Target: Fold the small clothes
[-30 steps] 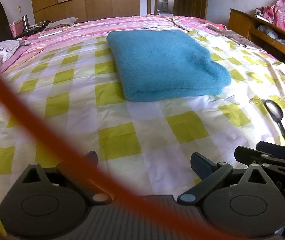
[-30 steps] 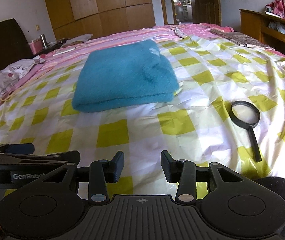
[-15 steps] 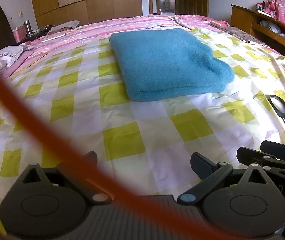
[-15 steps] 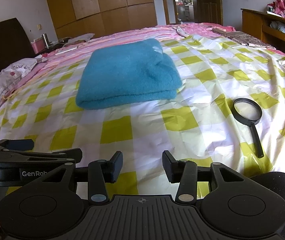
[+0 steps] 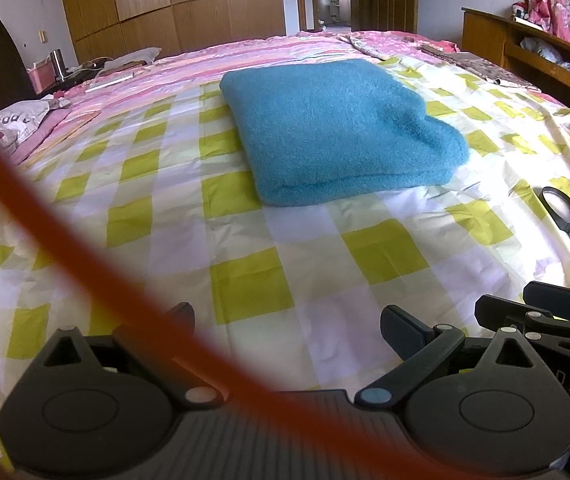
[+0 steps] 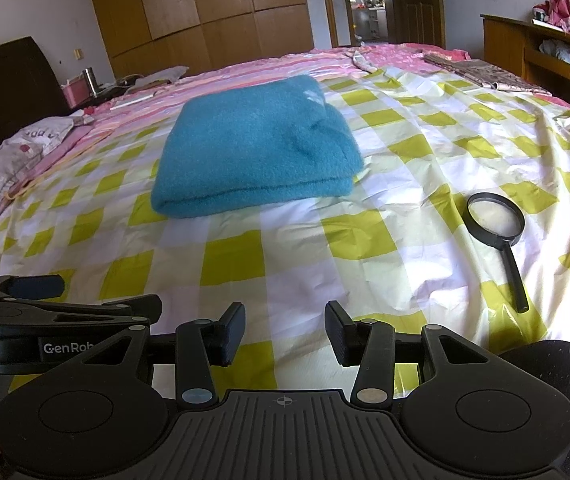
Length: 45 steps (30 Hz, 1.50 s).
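While both tools hang back over the near edge of the bed, the views read as follows.

Left wrist view: the left tool (image 5: 287,322) has its fingers wide apart with nothing between them; a blurred orange cord (image 5: 45,216) crosses in front of the lens and hides part of 1 finger.
Garment, left view: the teal garment (image 5: 337,128) lies folded into a thick rectangle on the checked bedsheet (image 5: 245,276), well ahead of the tool, its near folded edge facing the camera.
Right wrist view: the right tool (image 6: 285,332) has its fingers apart and empty, over bare sheet.
Garment, right view: the same teal garment (image 6: 253,144) sits ahead and slightly left, 1 corner bulging on its right side.
Bystander: a magnifying glass (image 6: 497,224) lies on the sheet to the right, apart from the garment.
Judgement: the fold looks close to done.
Advice: if 1 more fold is wanted, take the 2 near corners together, pinch every layer, lift evenly, and keep clear of the cord and the magnifying glass.
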{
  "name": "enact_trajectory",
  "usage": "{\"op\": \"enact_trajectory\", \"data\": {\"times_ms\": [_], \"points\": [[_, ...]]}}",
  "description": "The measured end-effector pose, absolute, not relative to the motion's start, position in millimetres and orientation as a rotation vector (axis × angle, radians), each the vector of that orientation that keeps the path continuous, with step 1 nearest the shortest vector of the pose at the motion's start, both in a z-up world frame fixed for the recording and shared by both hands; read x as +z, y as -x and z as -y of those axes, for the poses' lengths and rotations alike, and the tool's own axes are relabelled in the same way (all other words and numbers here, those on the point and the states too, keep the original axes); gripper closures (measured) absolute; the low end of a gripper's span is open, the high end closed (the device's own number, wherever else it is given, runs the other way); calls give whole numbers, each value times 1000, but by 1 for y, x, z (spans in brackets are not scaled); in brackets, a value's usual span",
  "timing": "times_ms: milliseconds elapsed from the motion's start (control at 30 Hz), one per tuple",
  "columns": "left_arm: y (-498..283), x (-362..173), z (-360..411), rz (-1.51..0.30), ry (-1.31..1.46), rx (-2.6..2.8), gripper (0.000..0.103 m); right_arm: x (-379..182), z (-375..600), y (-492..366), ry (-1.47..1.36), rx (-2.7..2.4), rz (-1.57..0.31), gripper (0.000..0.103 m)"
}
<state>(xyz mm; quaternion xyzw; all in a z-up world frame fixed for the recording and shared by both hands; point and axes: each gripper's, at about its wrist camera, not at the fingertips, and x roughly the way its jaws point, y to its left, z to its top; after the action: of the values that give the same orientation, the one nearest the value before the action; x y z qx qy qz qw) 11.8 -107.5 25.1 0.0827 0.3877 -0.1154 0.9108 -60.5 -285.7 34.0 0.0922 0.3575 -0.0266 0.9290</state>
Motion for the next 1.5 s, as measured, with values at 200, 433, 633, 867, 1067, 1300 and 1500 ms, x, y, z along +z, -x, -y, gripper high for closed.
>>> {"op": "enact_trajectory", "data": {"times_ms": [200, 433, 633, 867, 1067, 1300, 1500], "points": [[-12, 25, 108, -799, -170, -238, 0, 33, 286, 60, -191, -54, -734, 59], [-11, 25, 108, -799, -169, -242, 1, 33, 286, 60, -190, -54, -734, 59], [-11, 25, 109, -801, -169, -243, 2, 33, 286, 60, -192, -54, -734, 59], [-11, 25, 109, -801, -168, -244, 3, 33, 286, 60, -192, -54, -734, 59], [-11, 25, 109, -805, -164, -248, 4, 33, 286, 60, -192, -54, -735, 59], [-10, 25, 109, -803, -164, -251, 5, 33, 286, 60, -193, -53, -734, 59], [-10, 25, 110, -804, -163, -253, 5, 33, 286, 60, -193, -53, -735, 59]]}}
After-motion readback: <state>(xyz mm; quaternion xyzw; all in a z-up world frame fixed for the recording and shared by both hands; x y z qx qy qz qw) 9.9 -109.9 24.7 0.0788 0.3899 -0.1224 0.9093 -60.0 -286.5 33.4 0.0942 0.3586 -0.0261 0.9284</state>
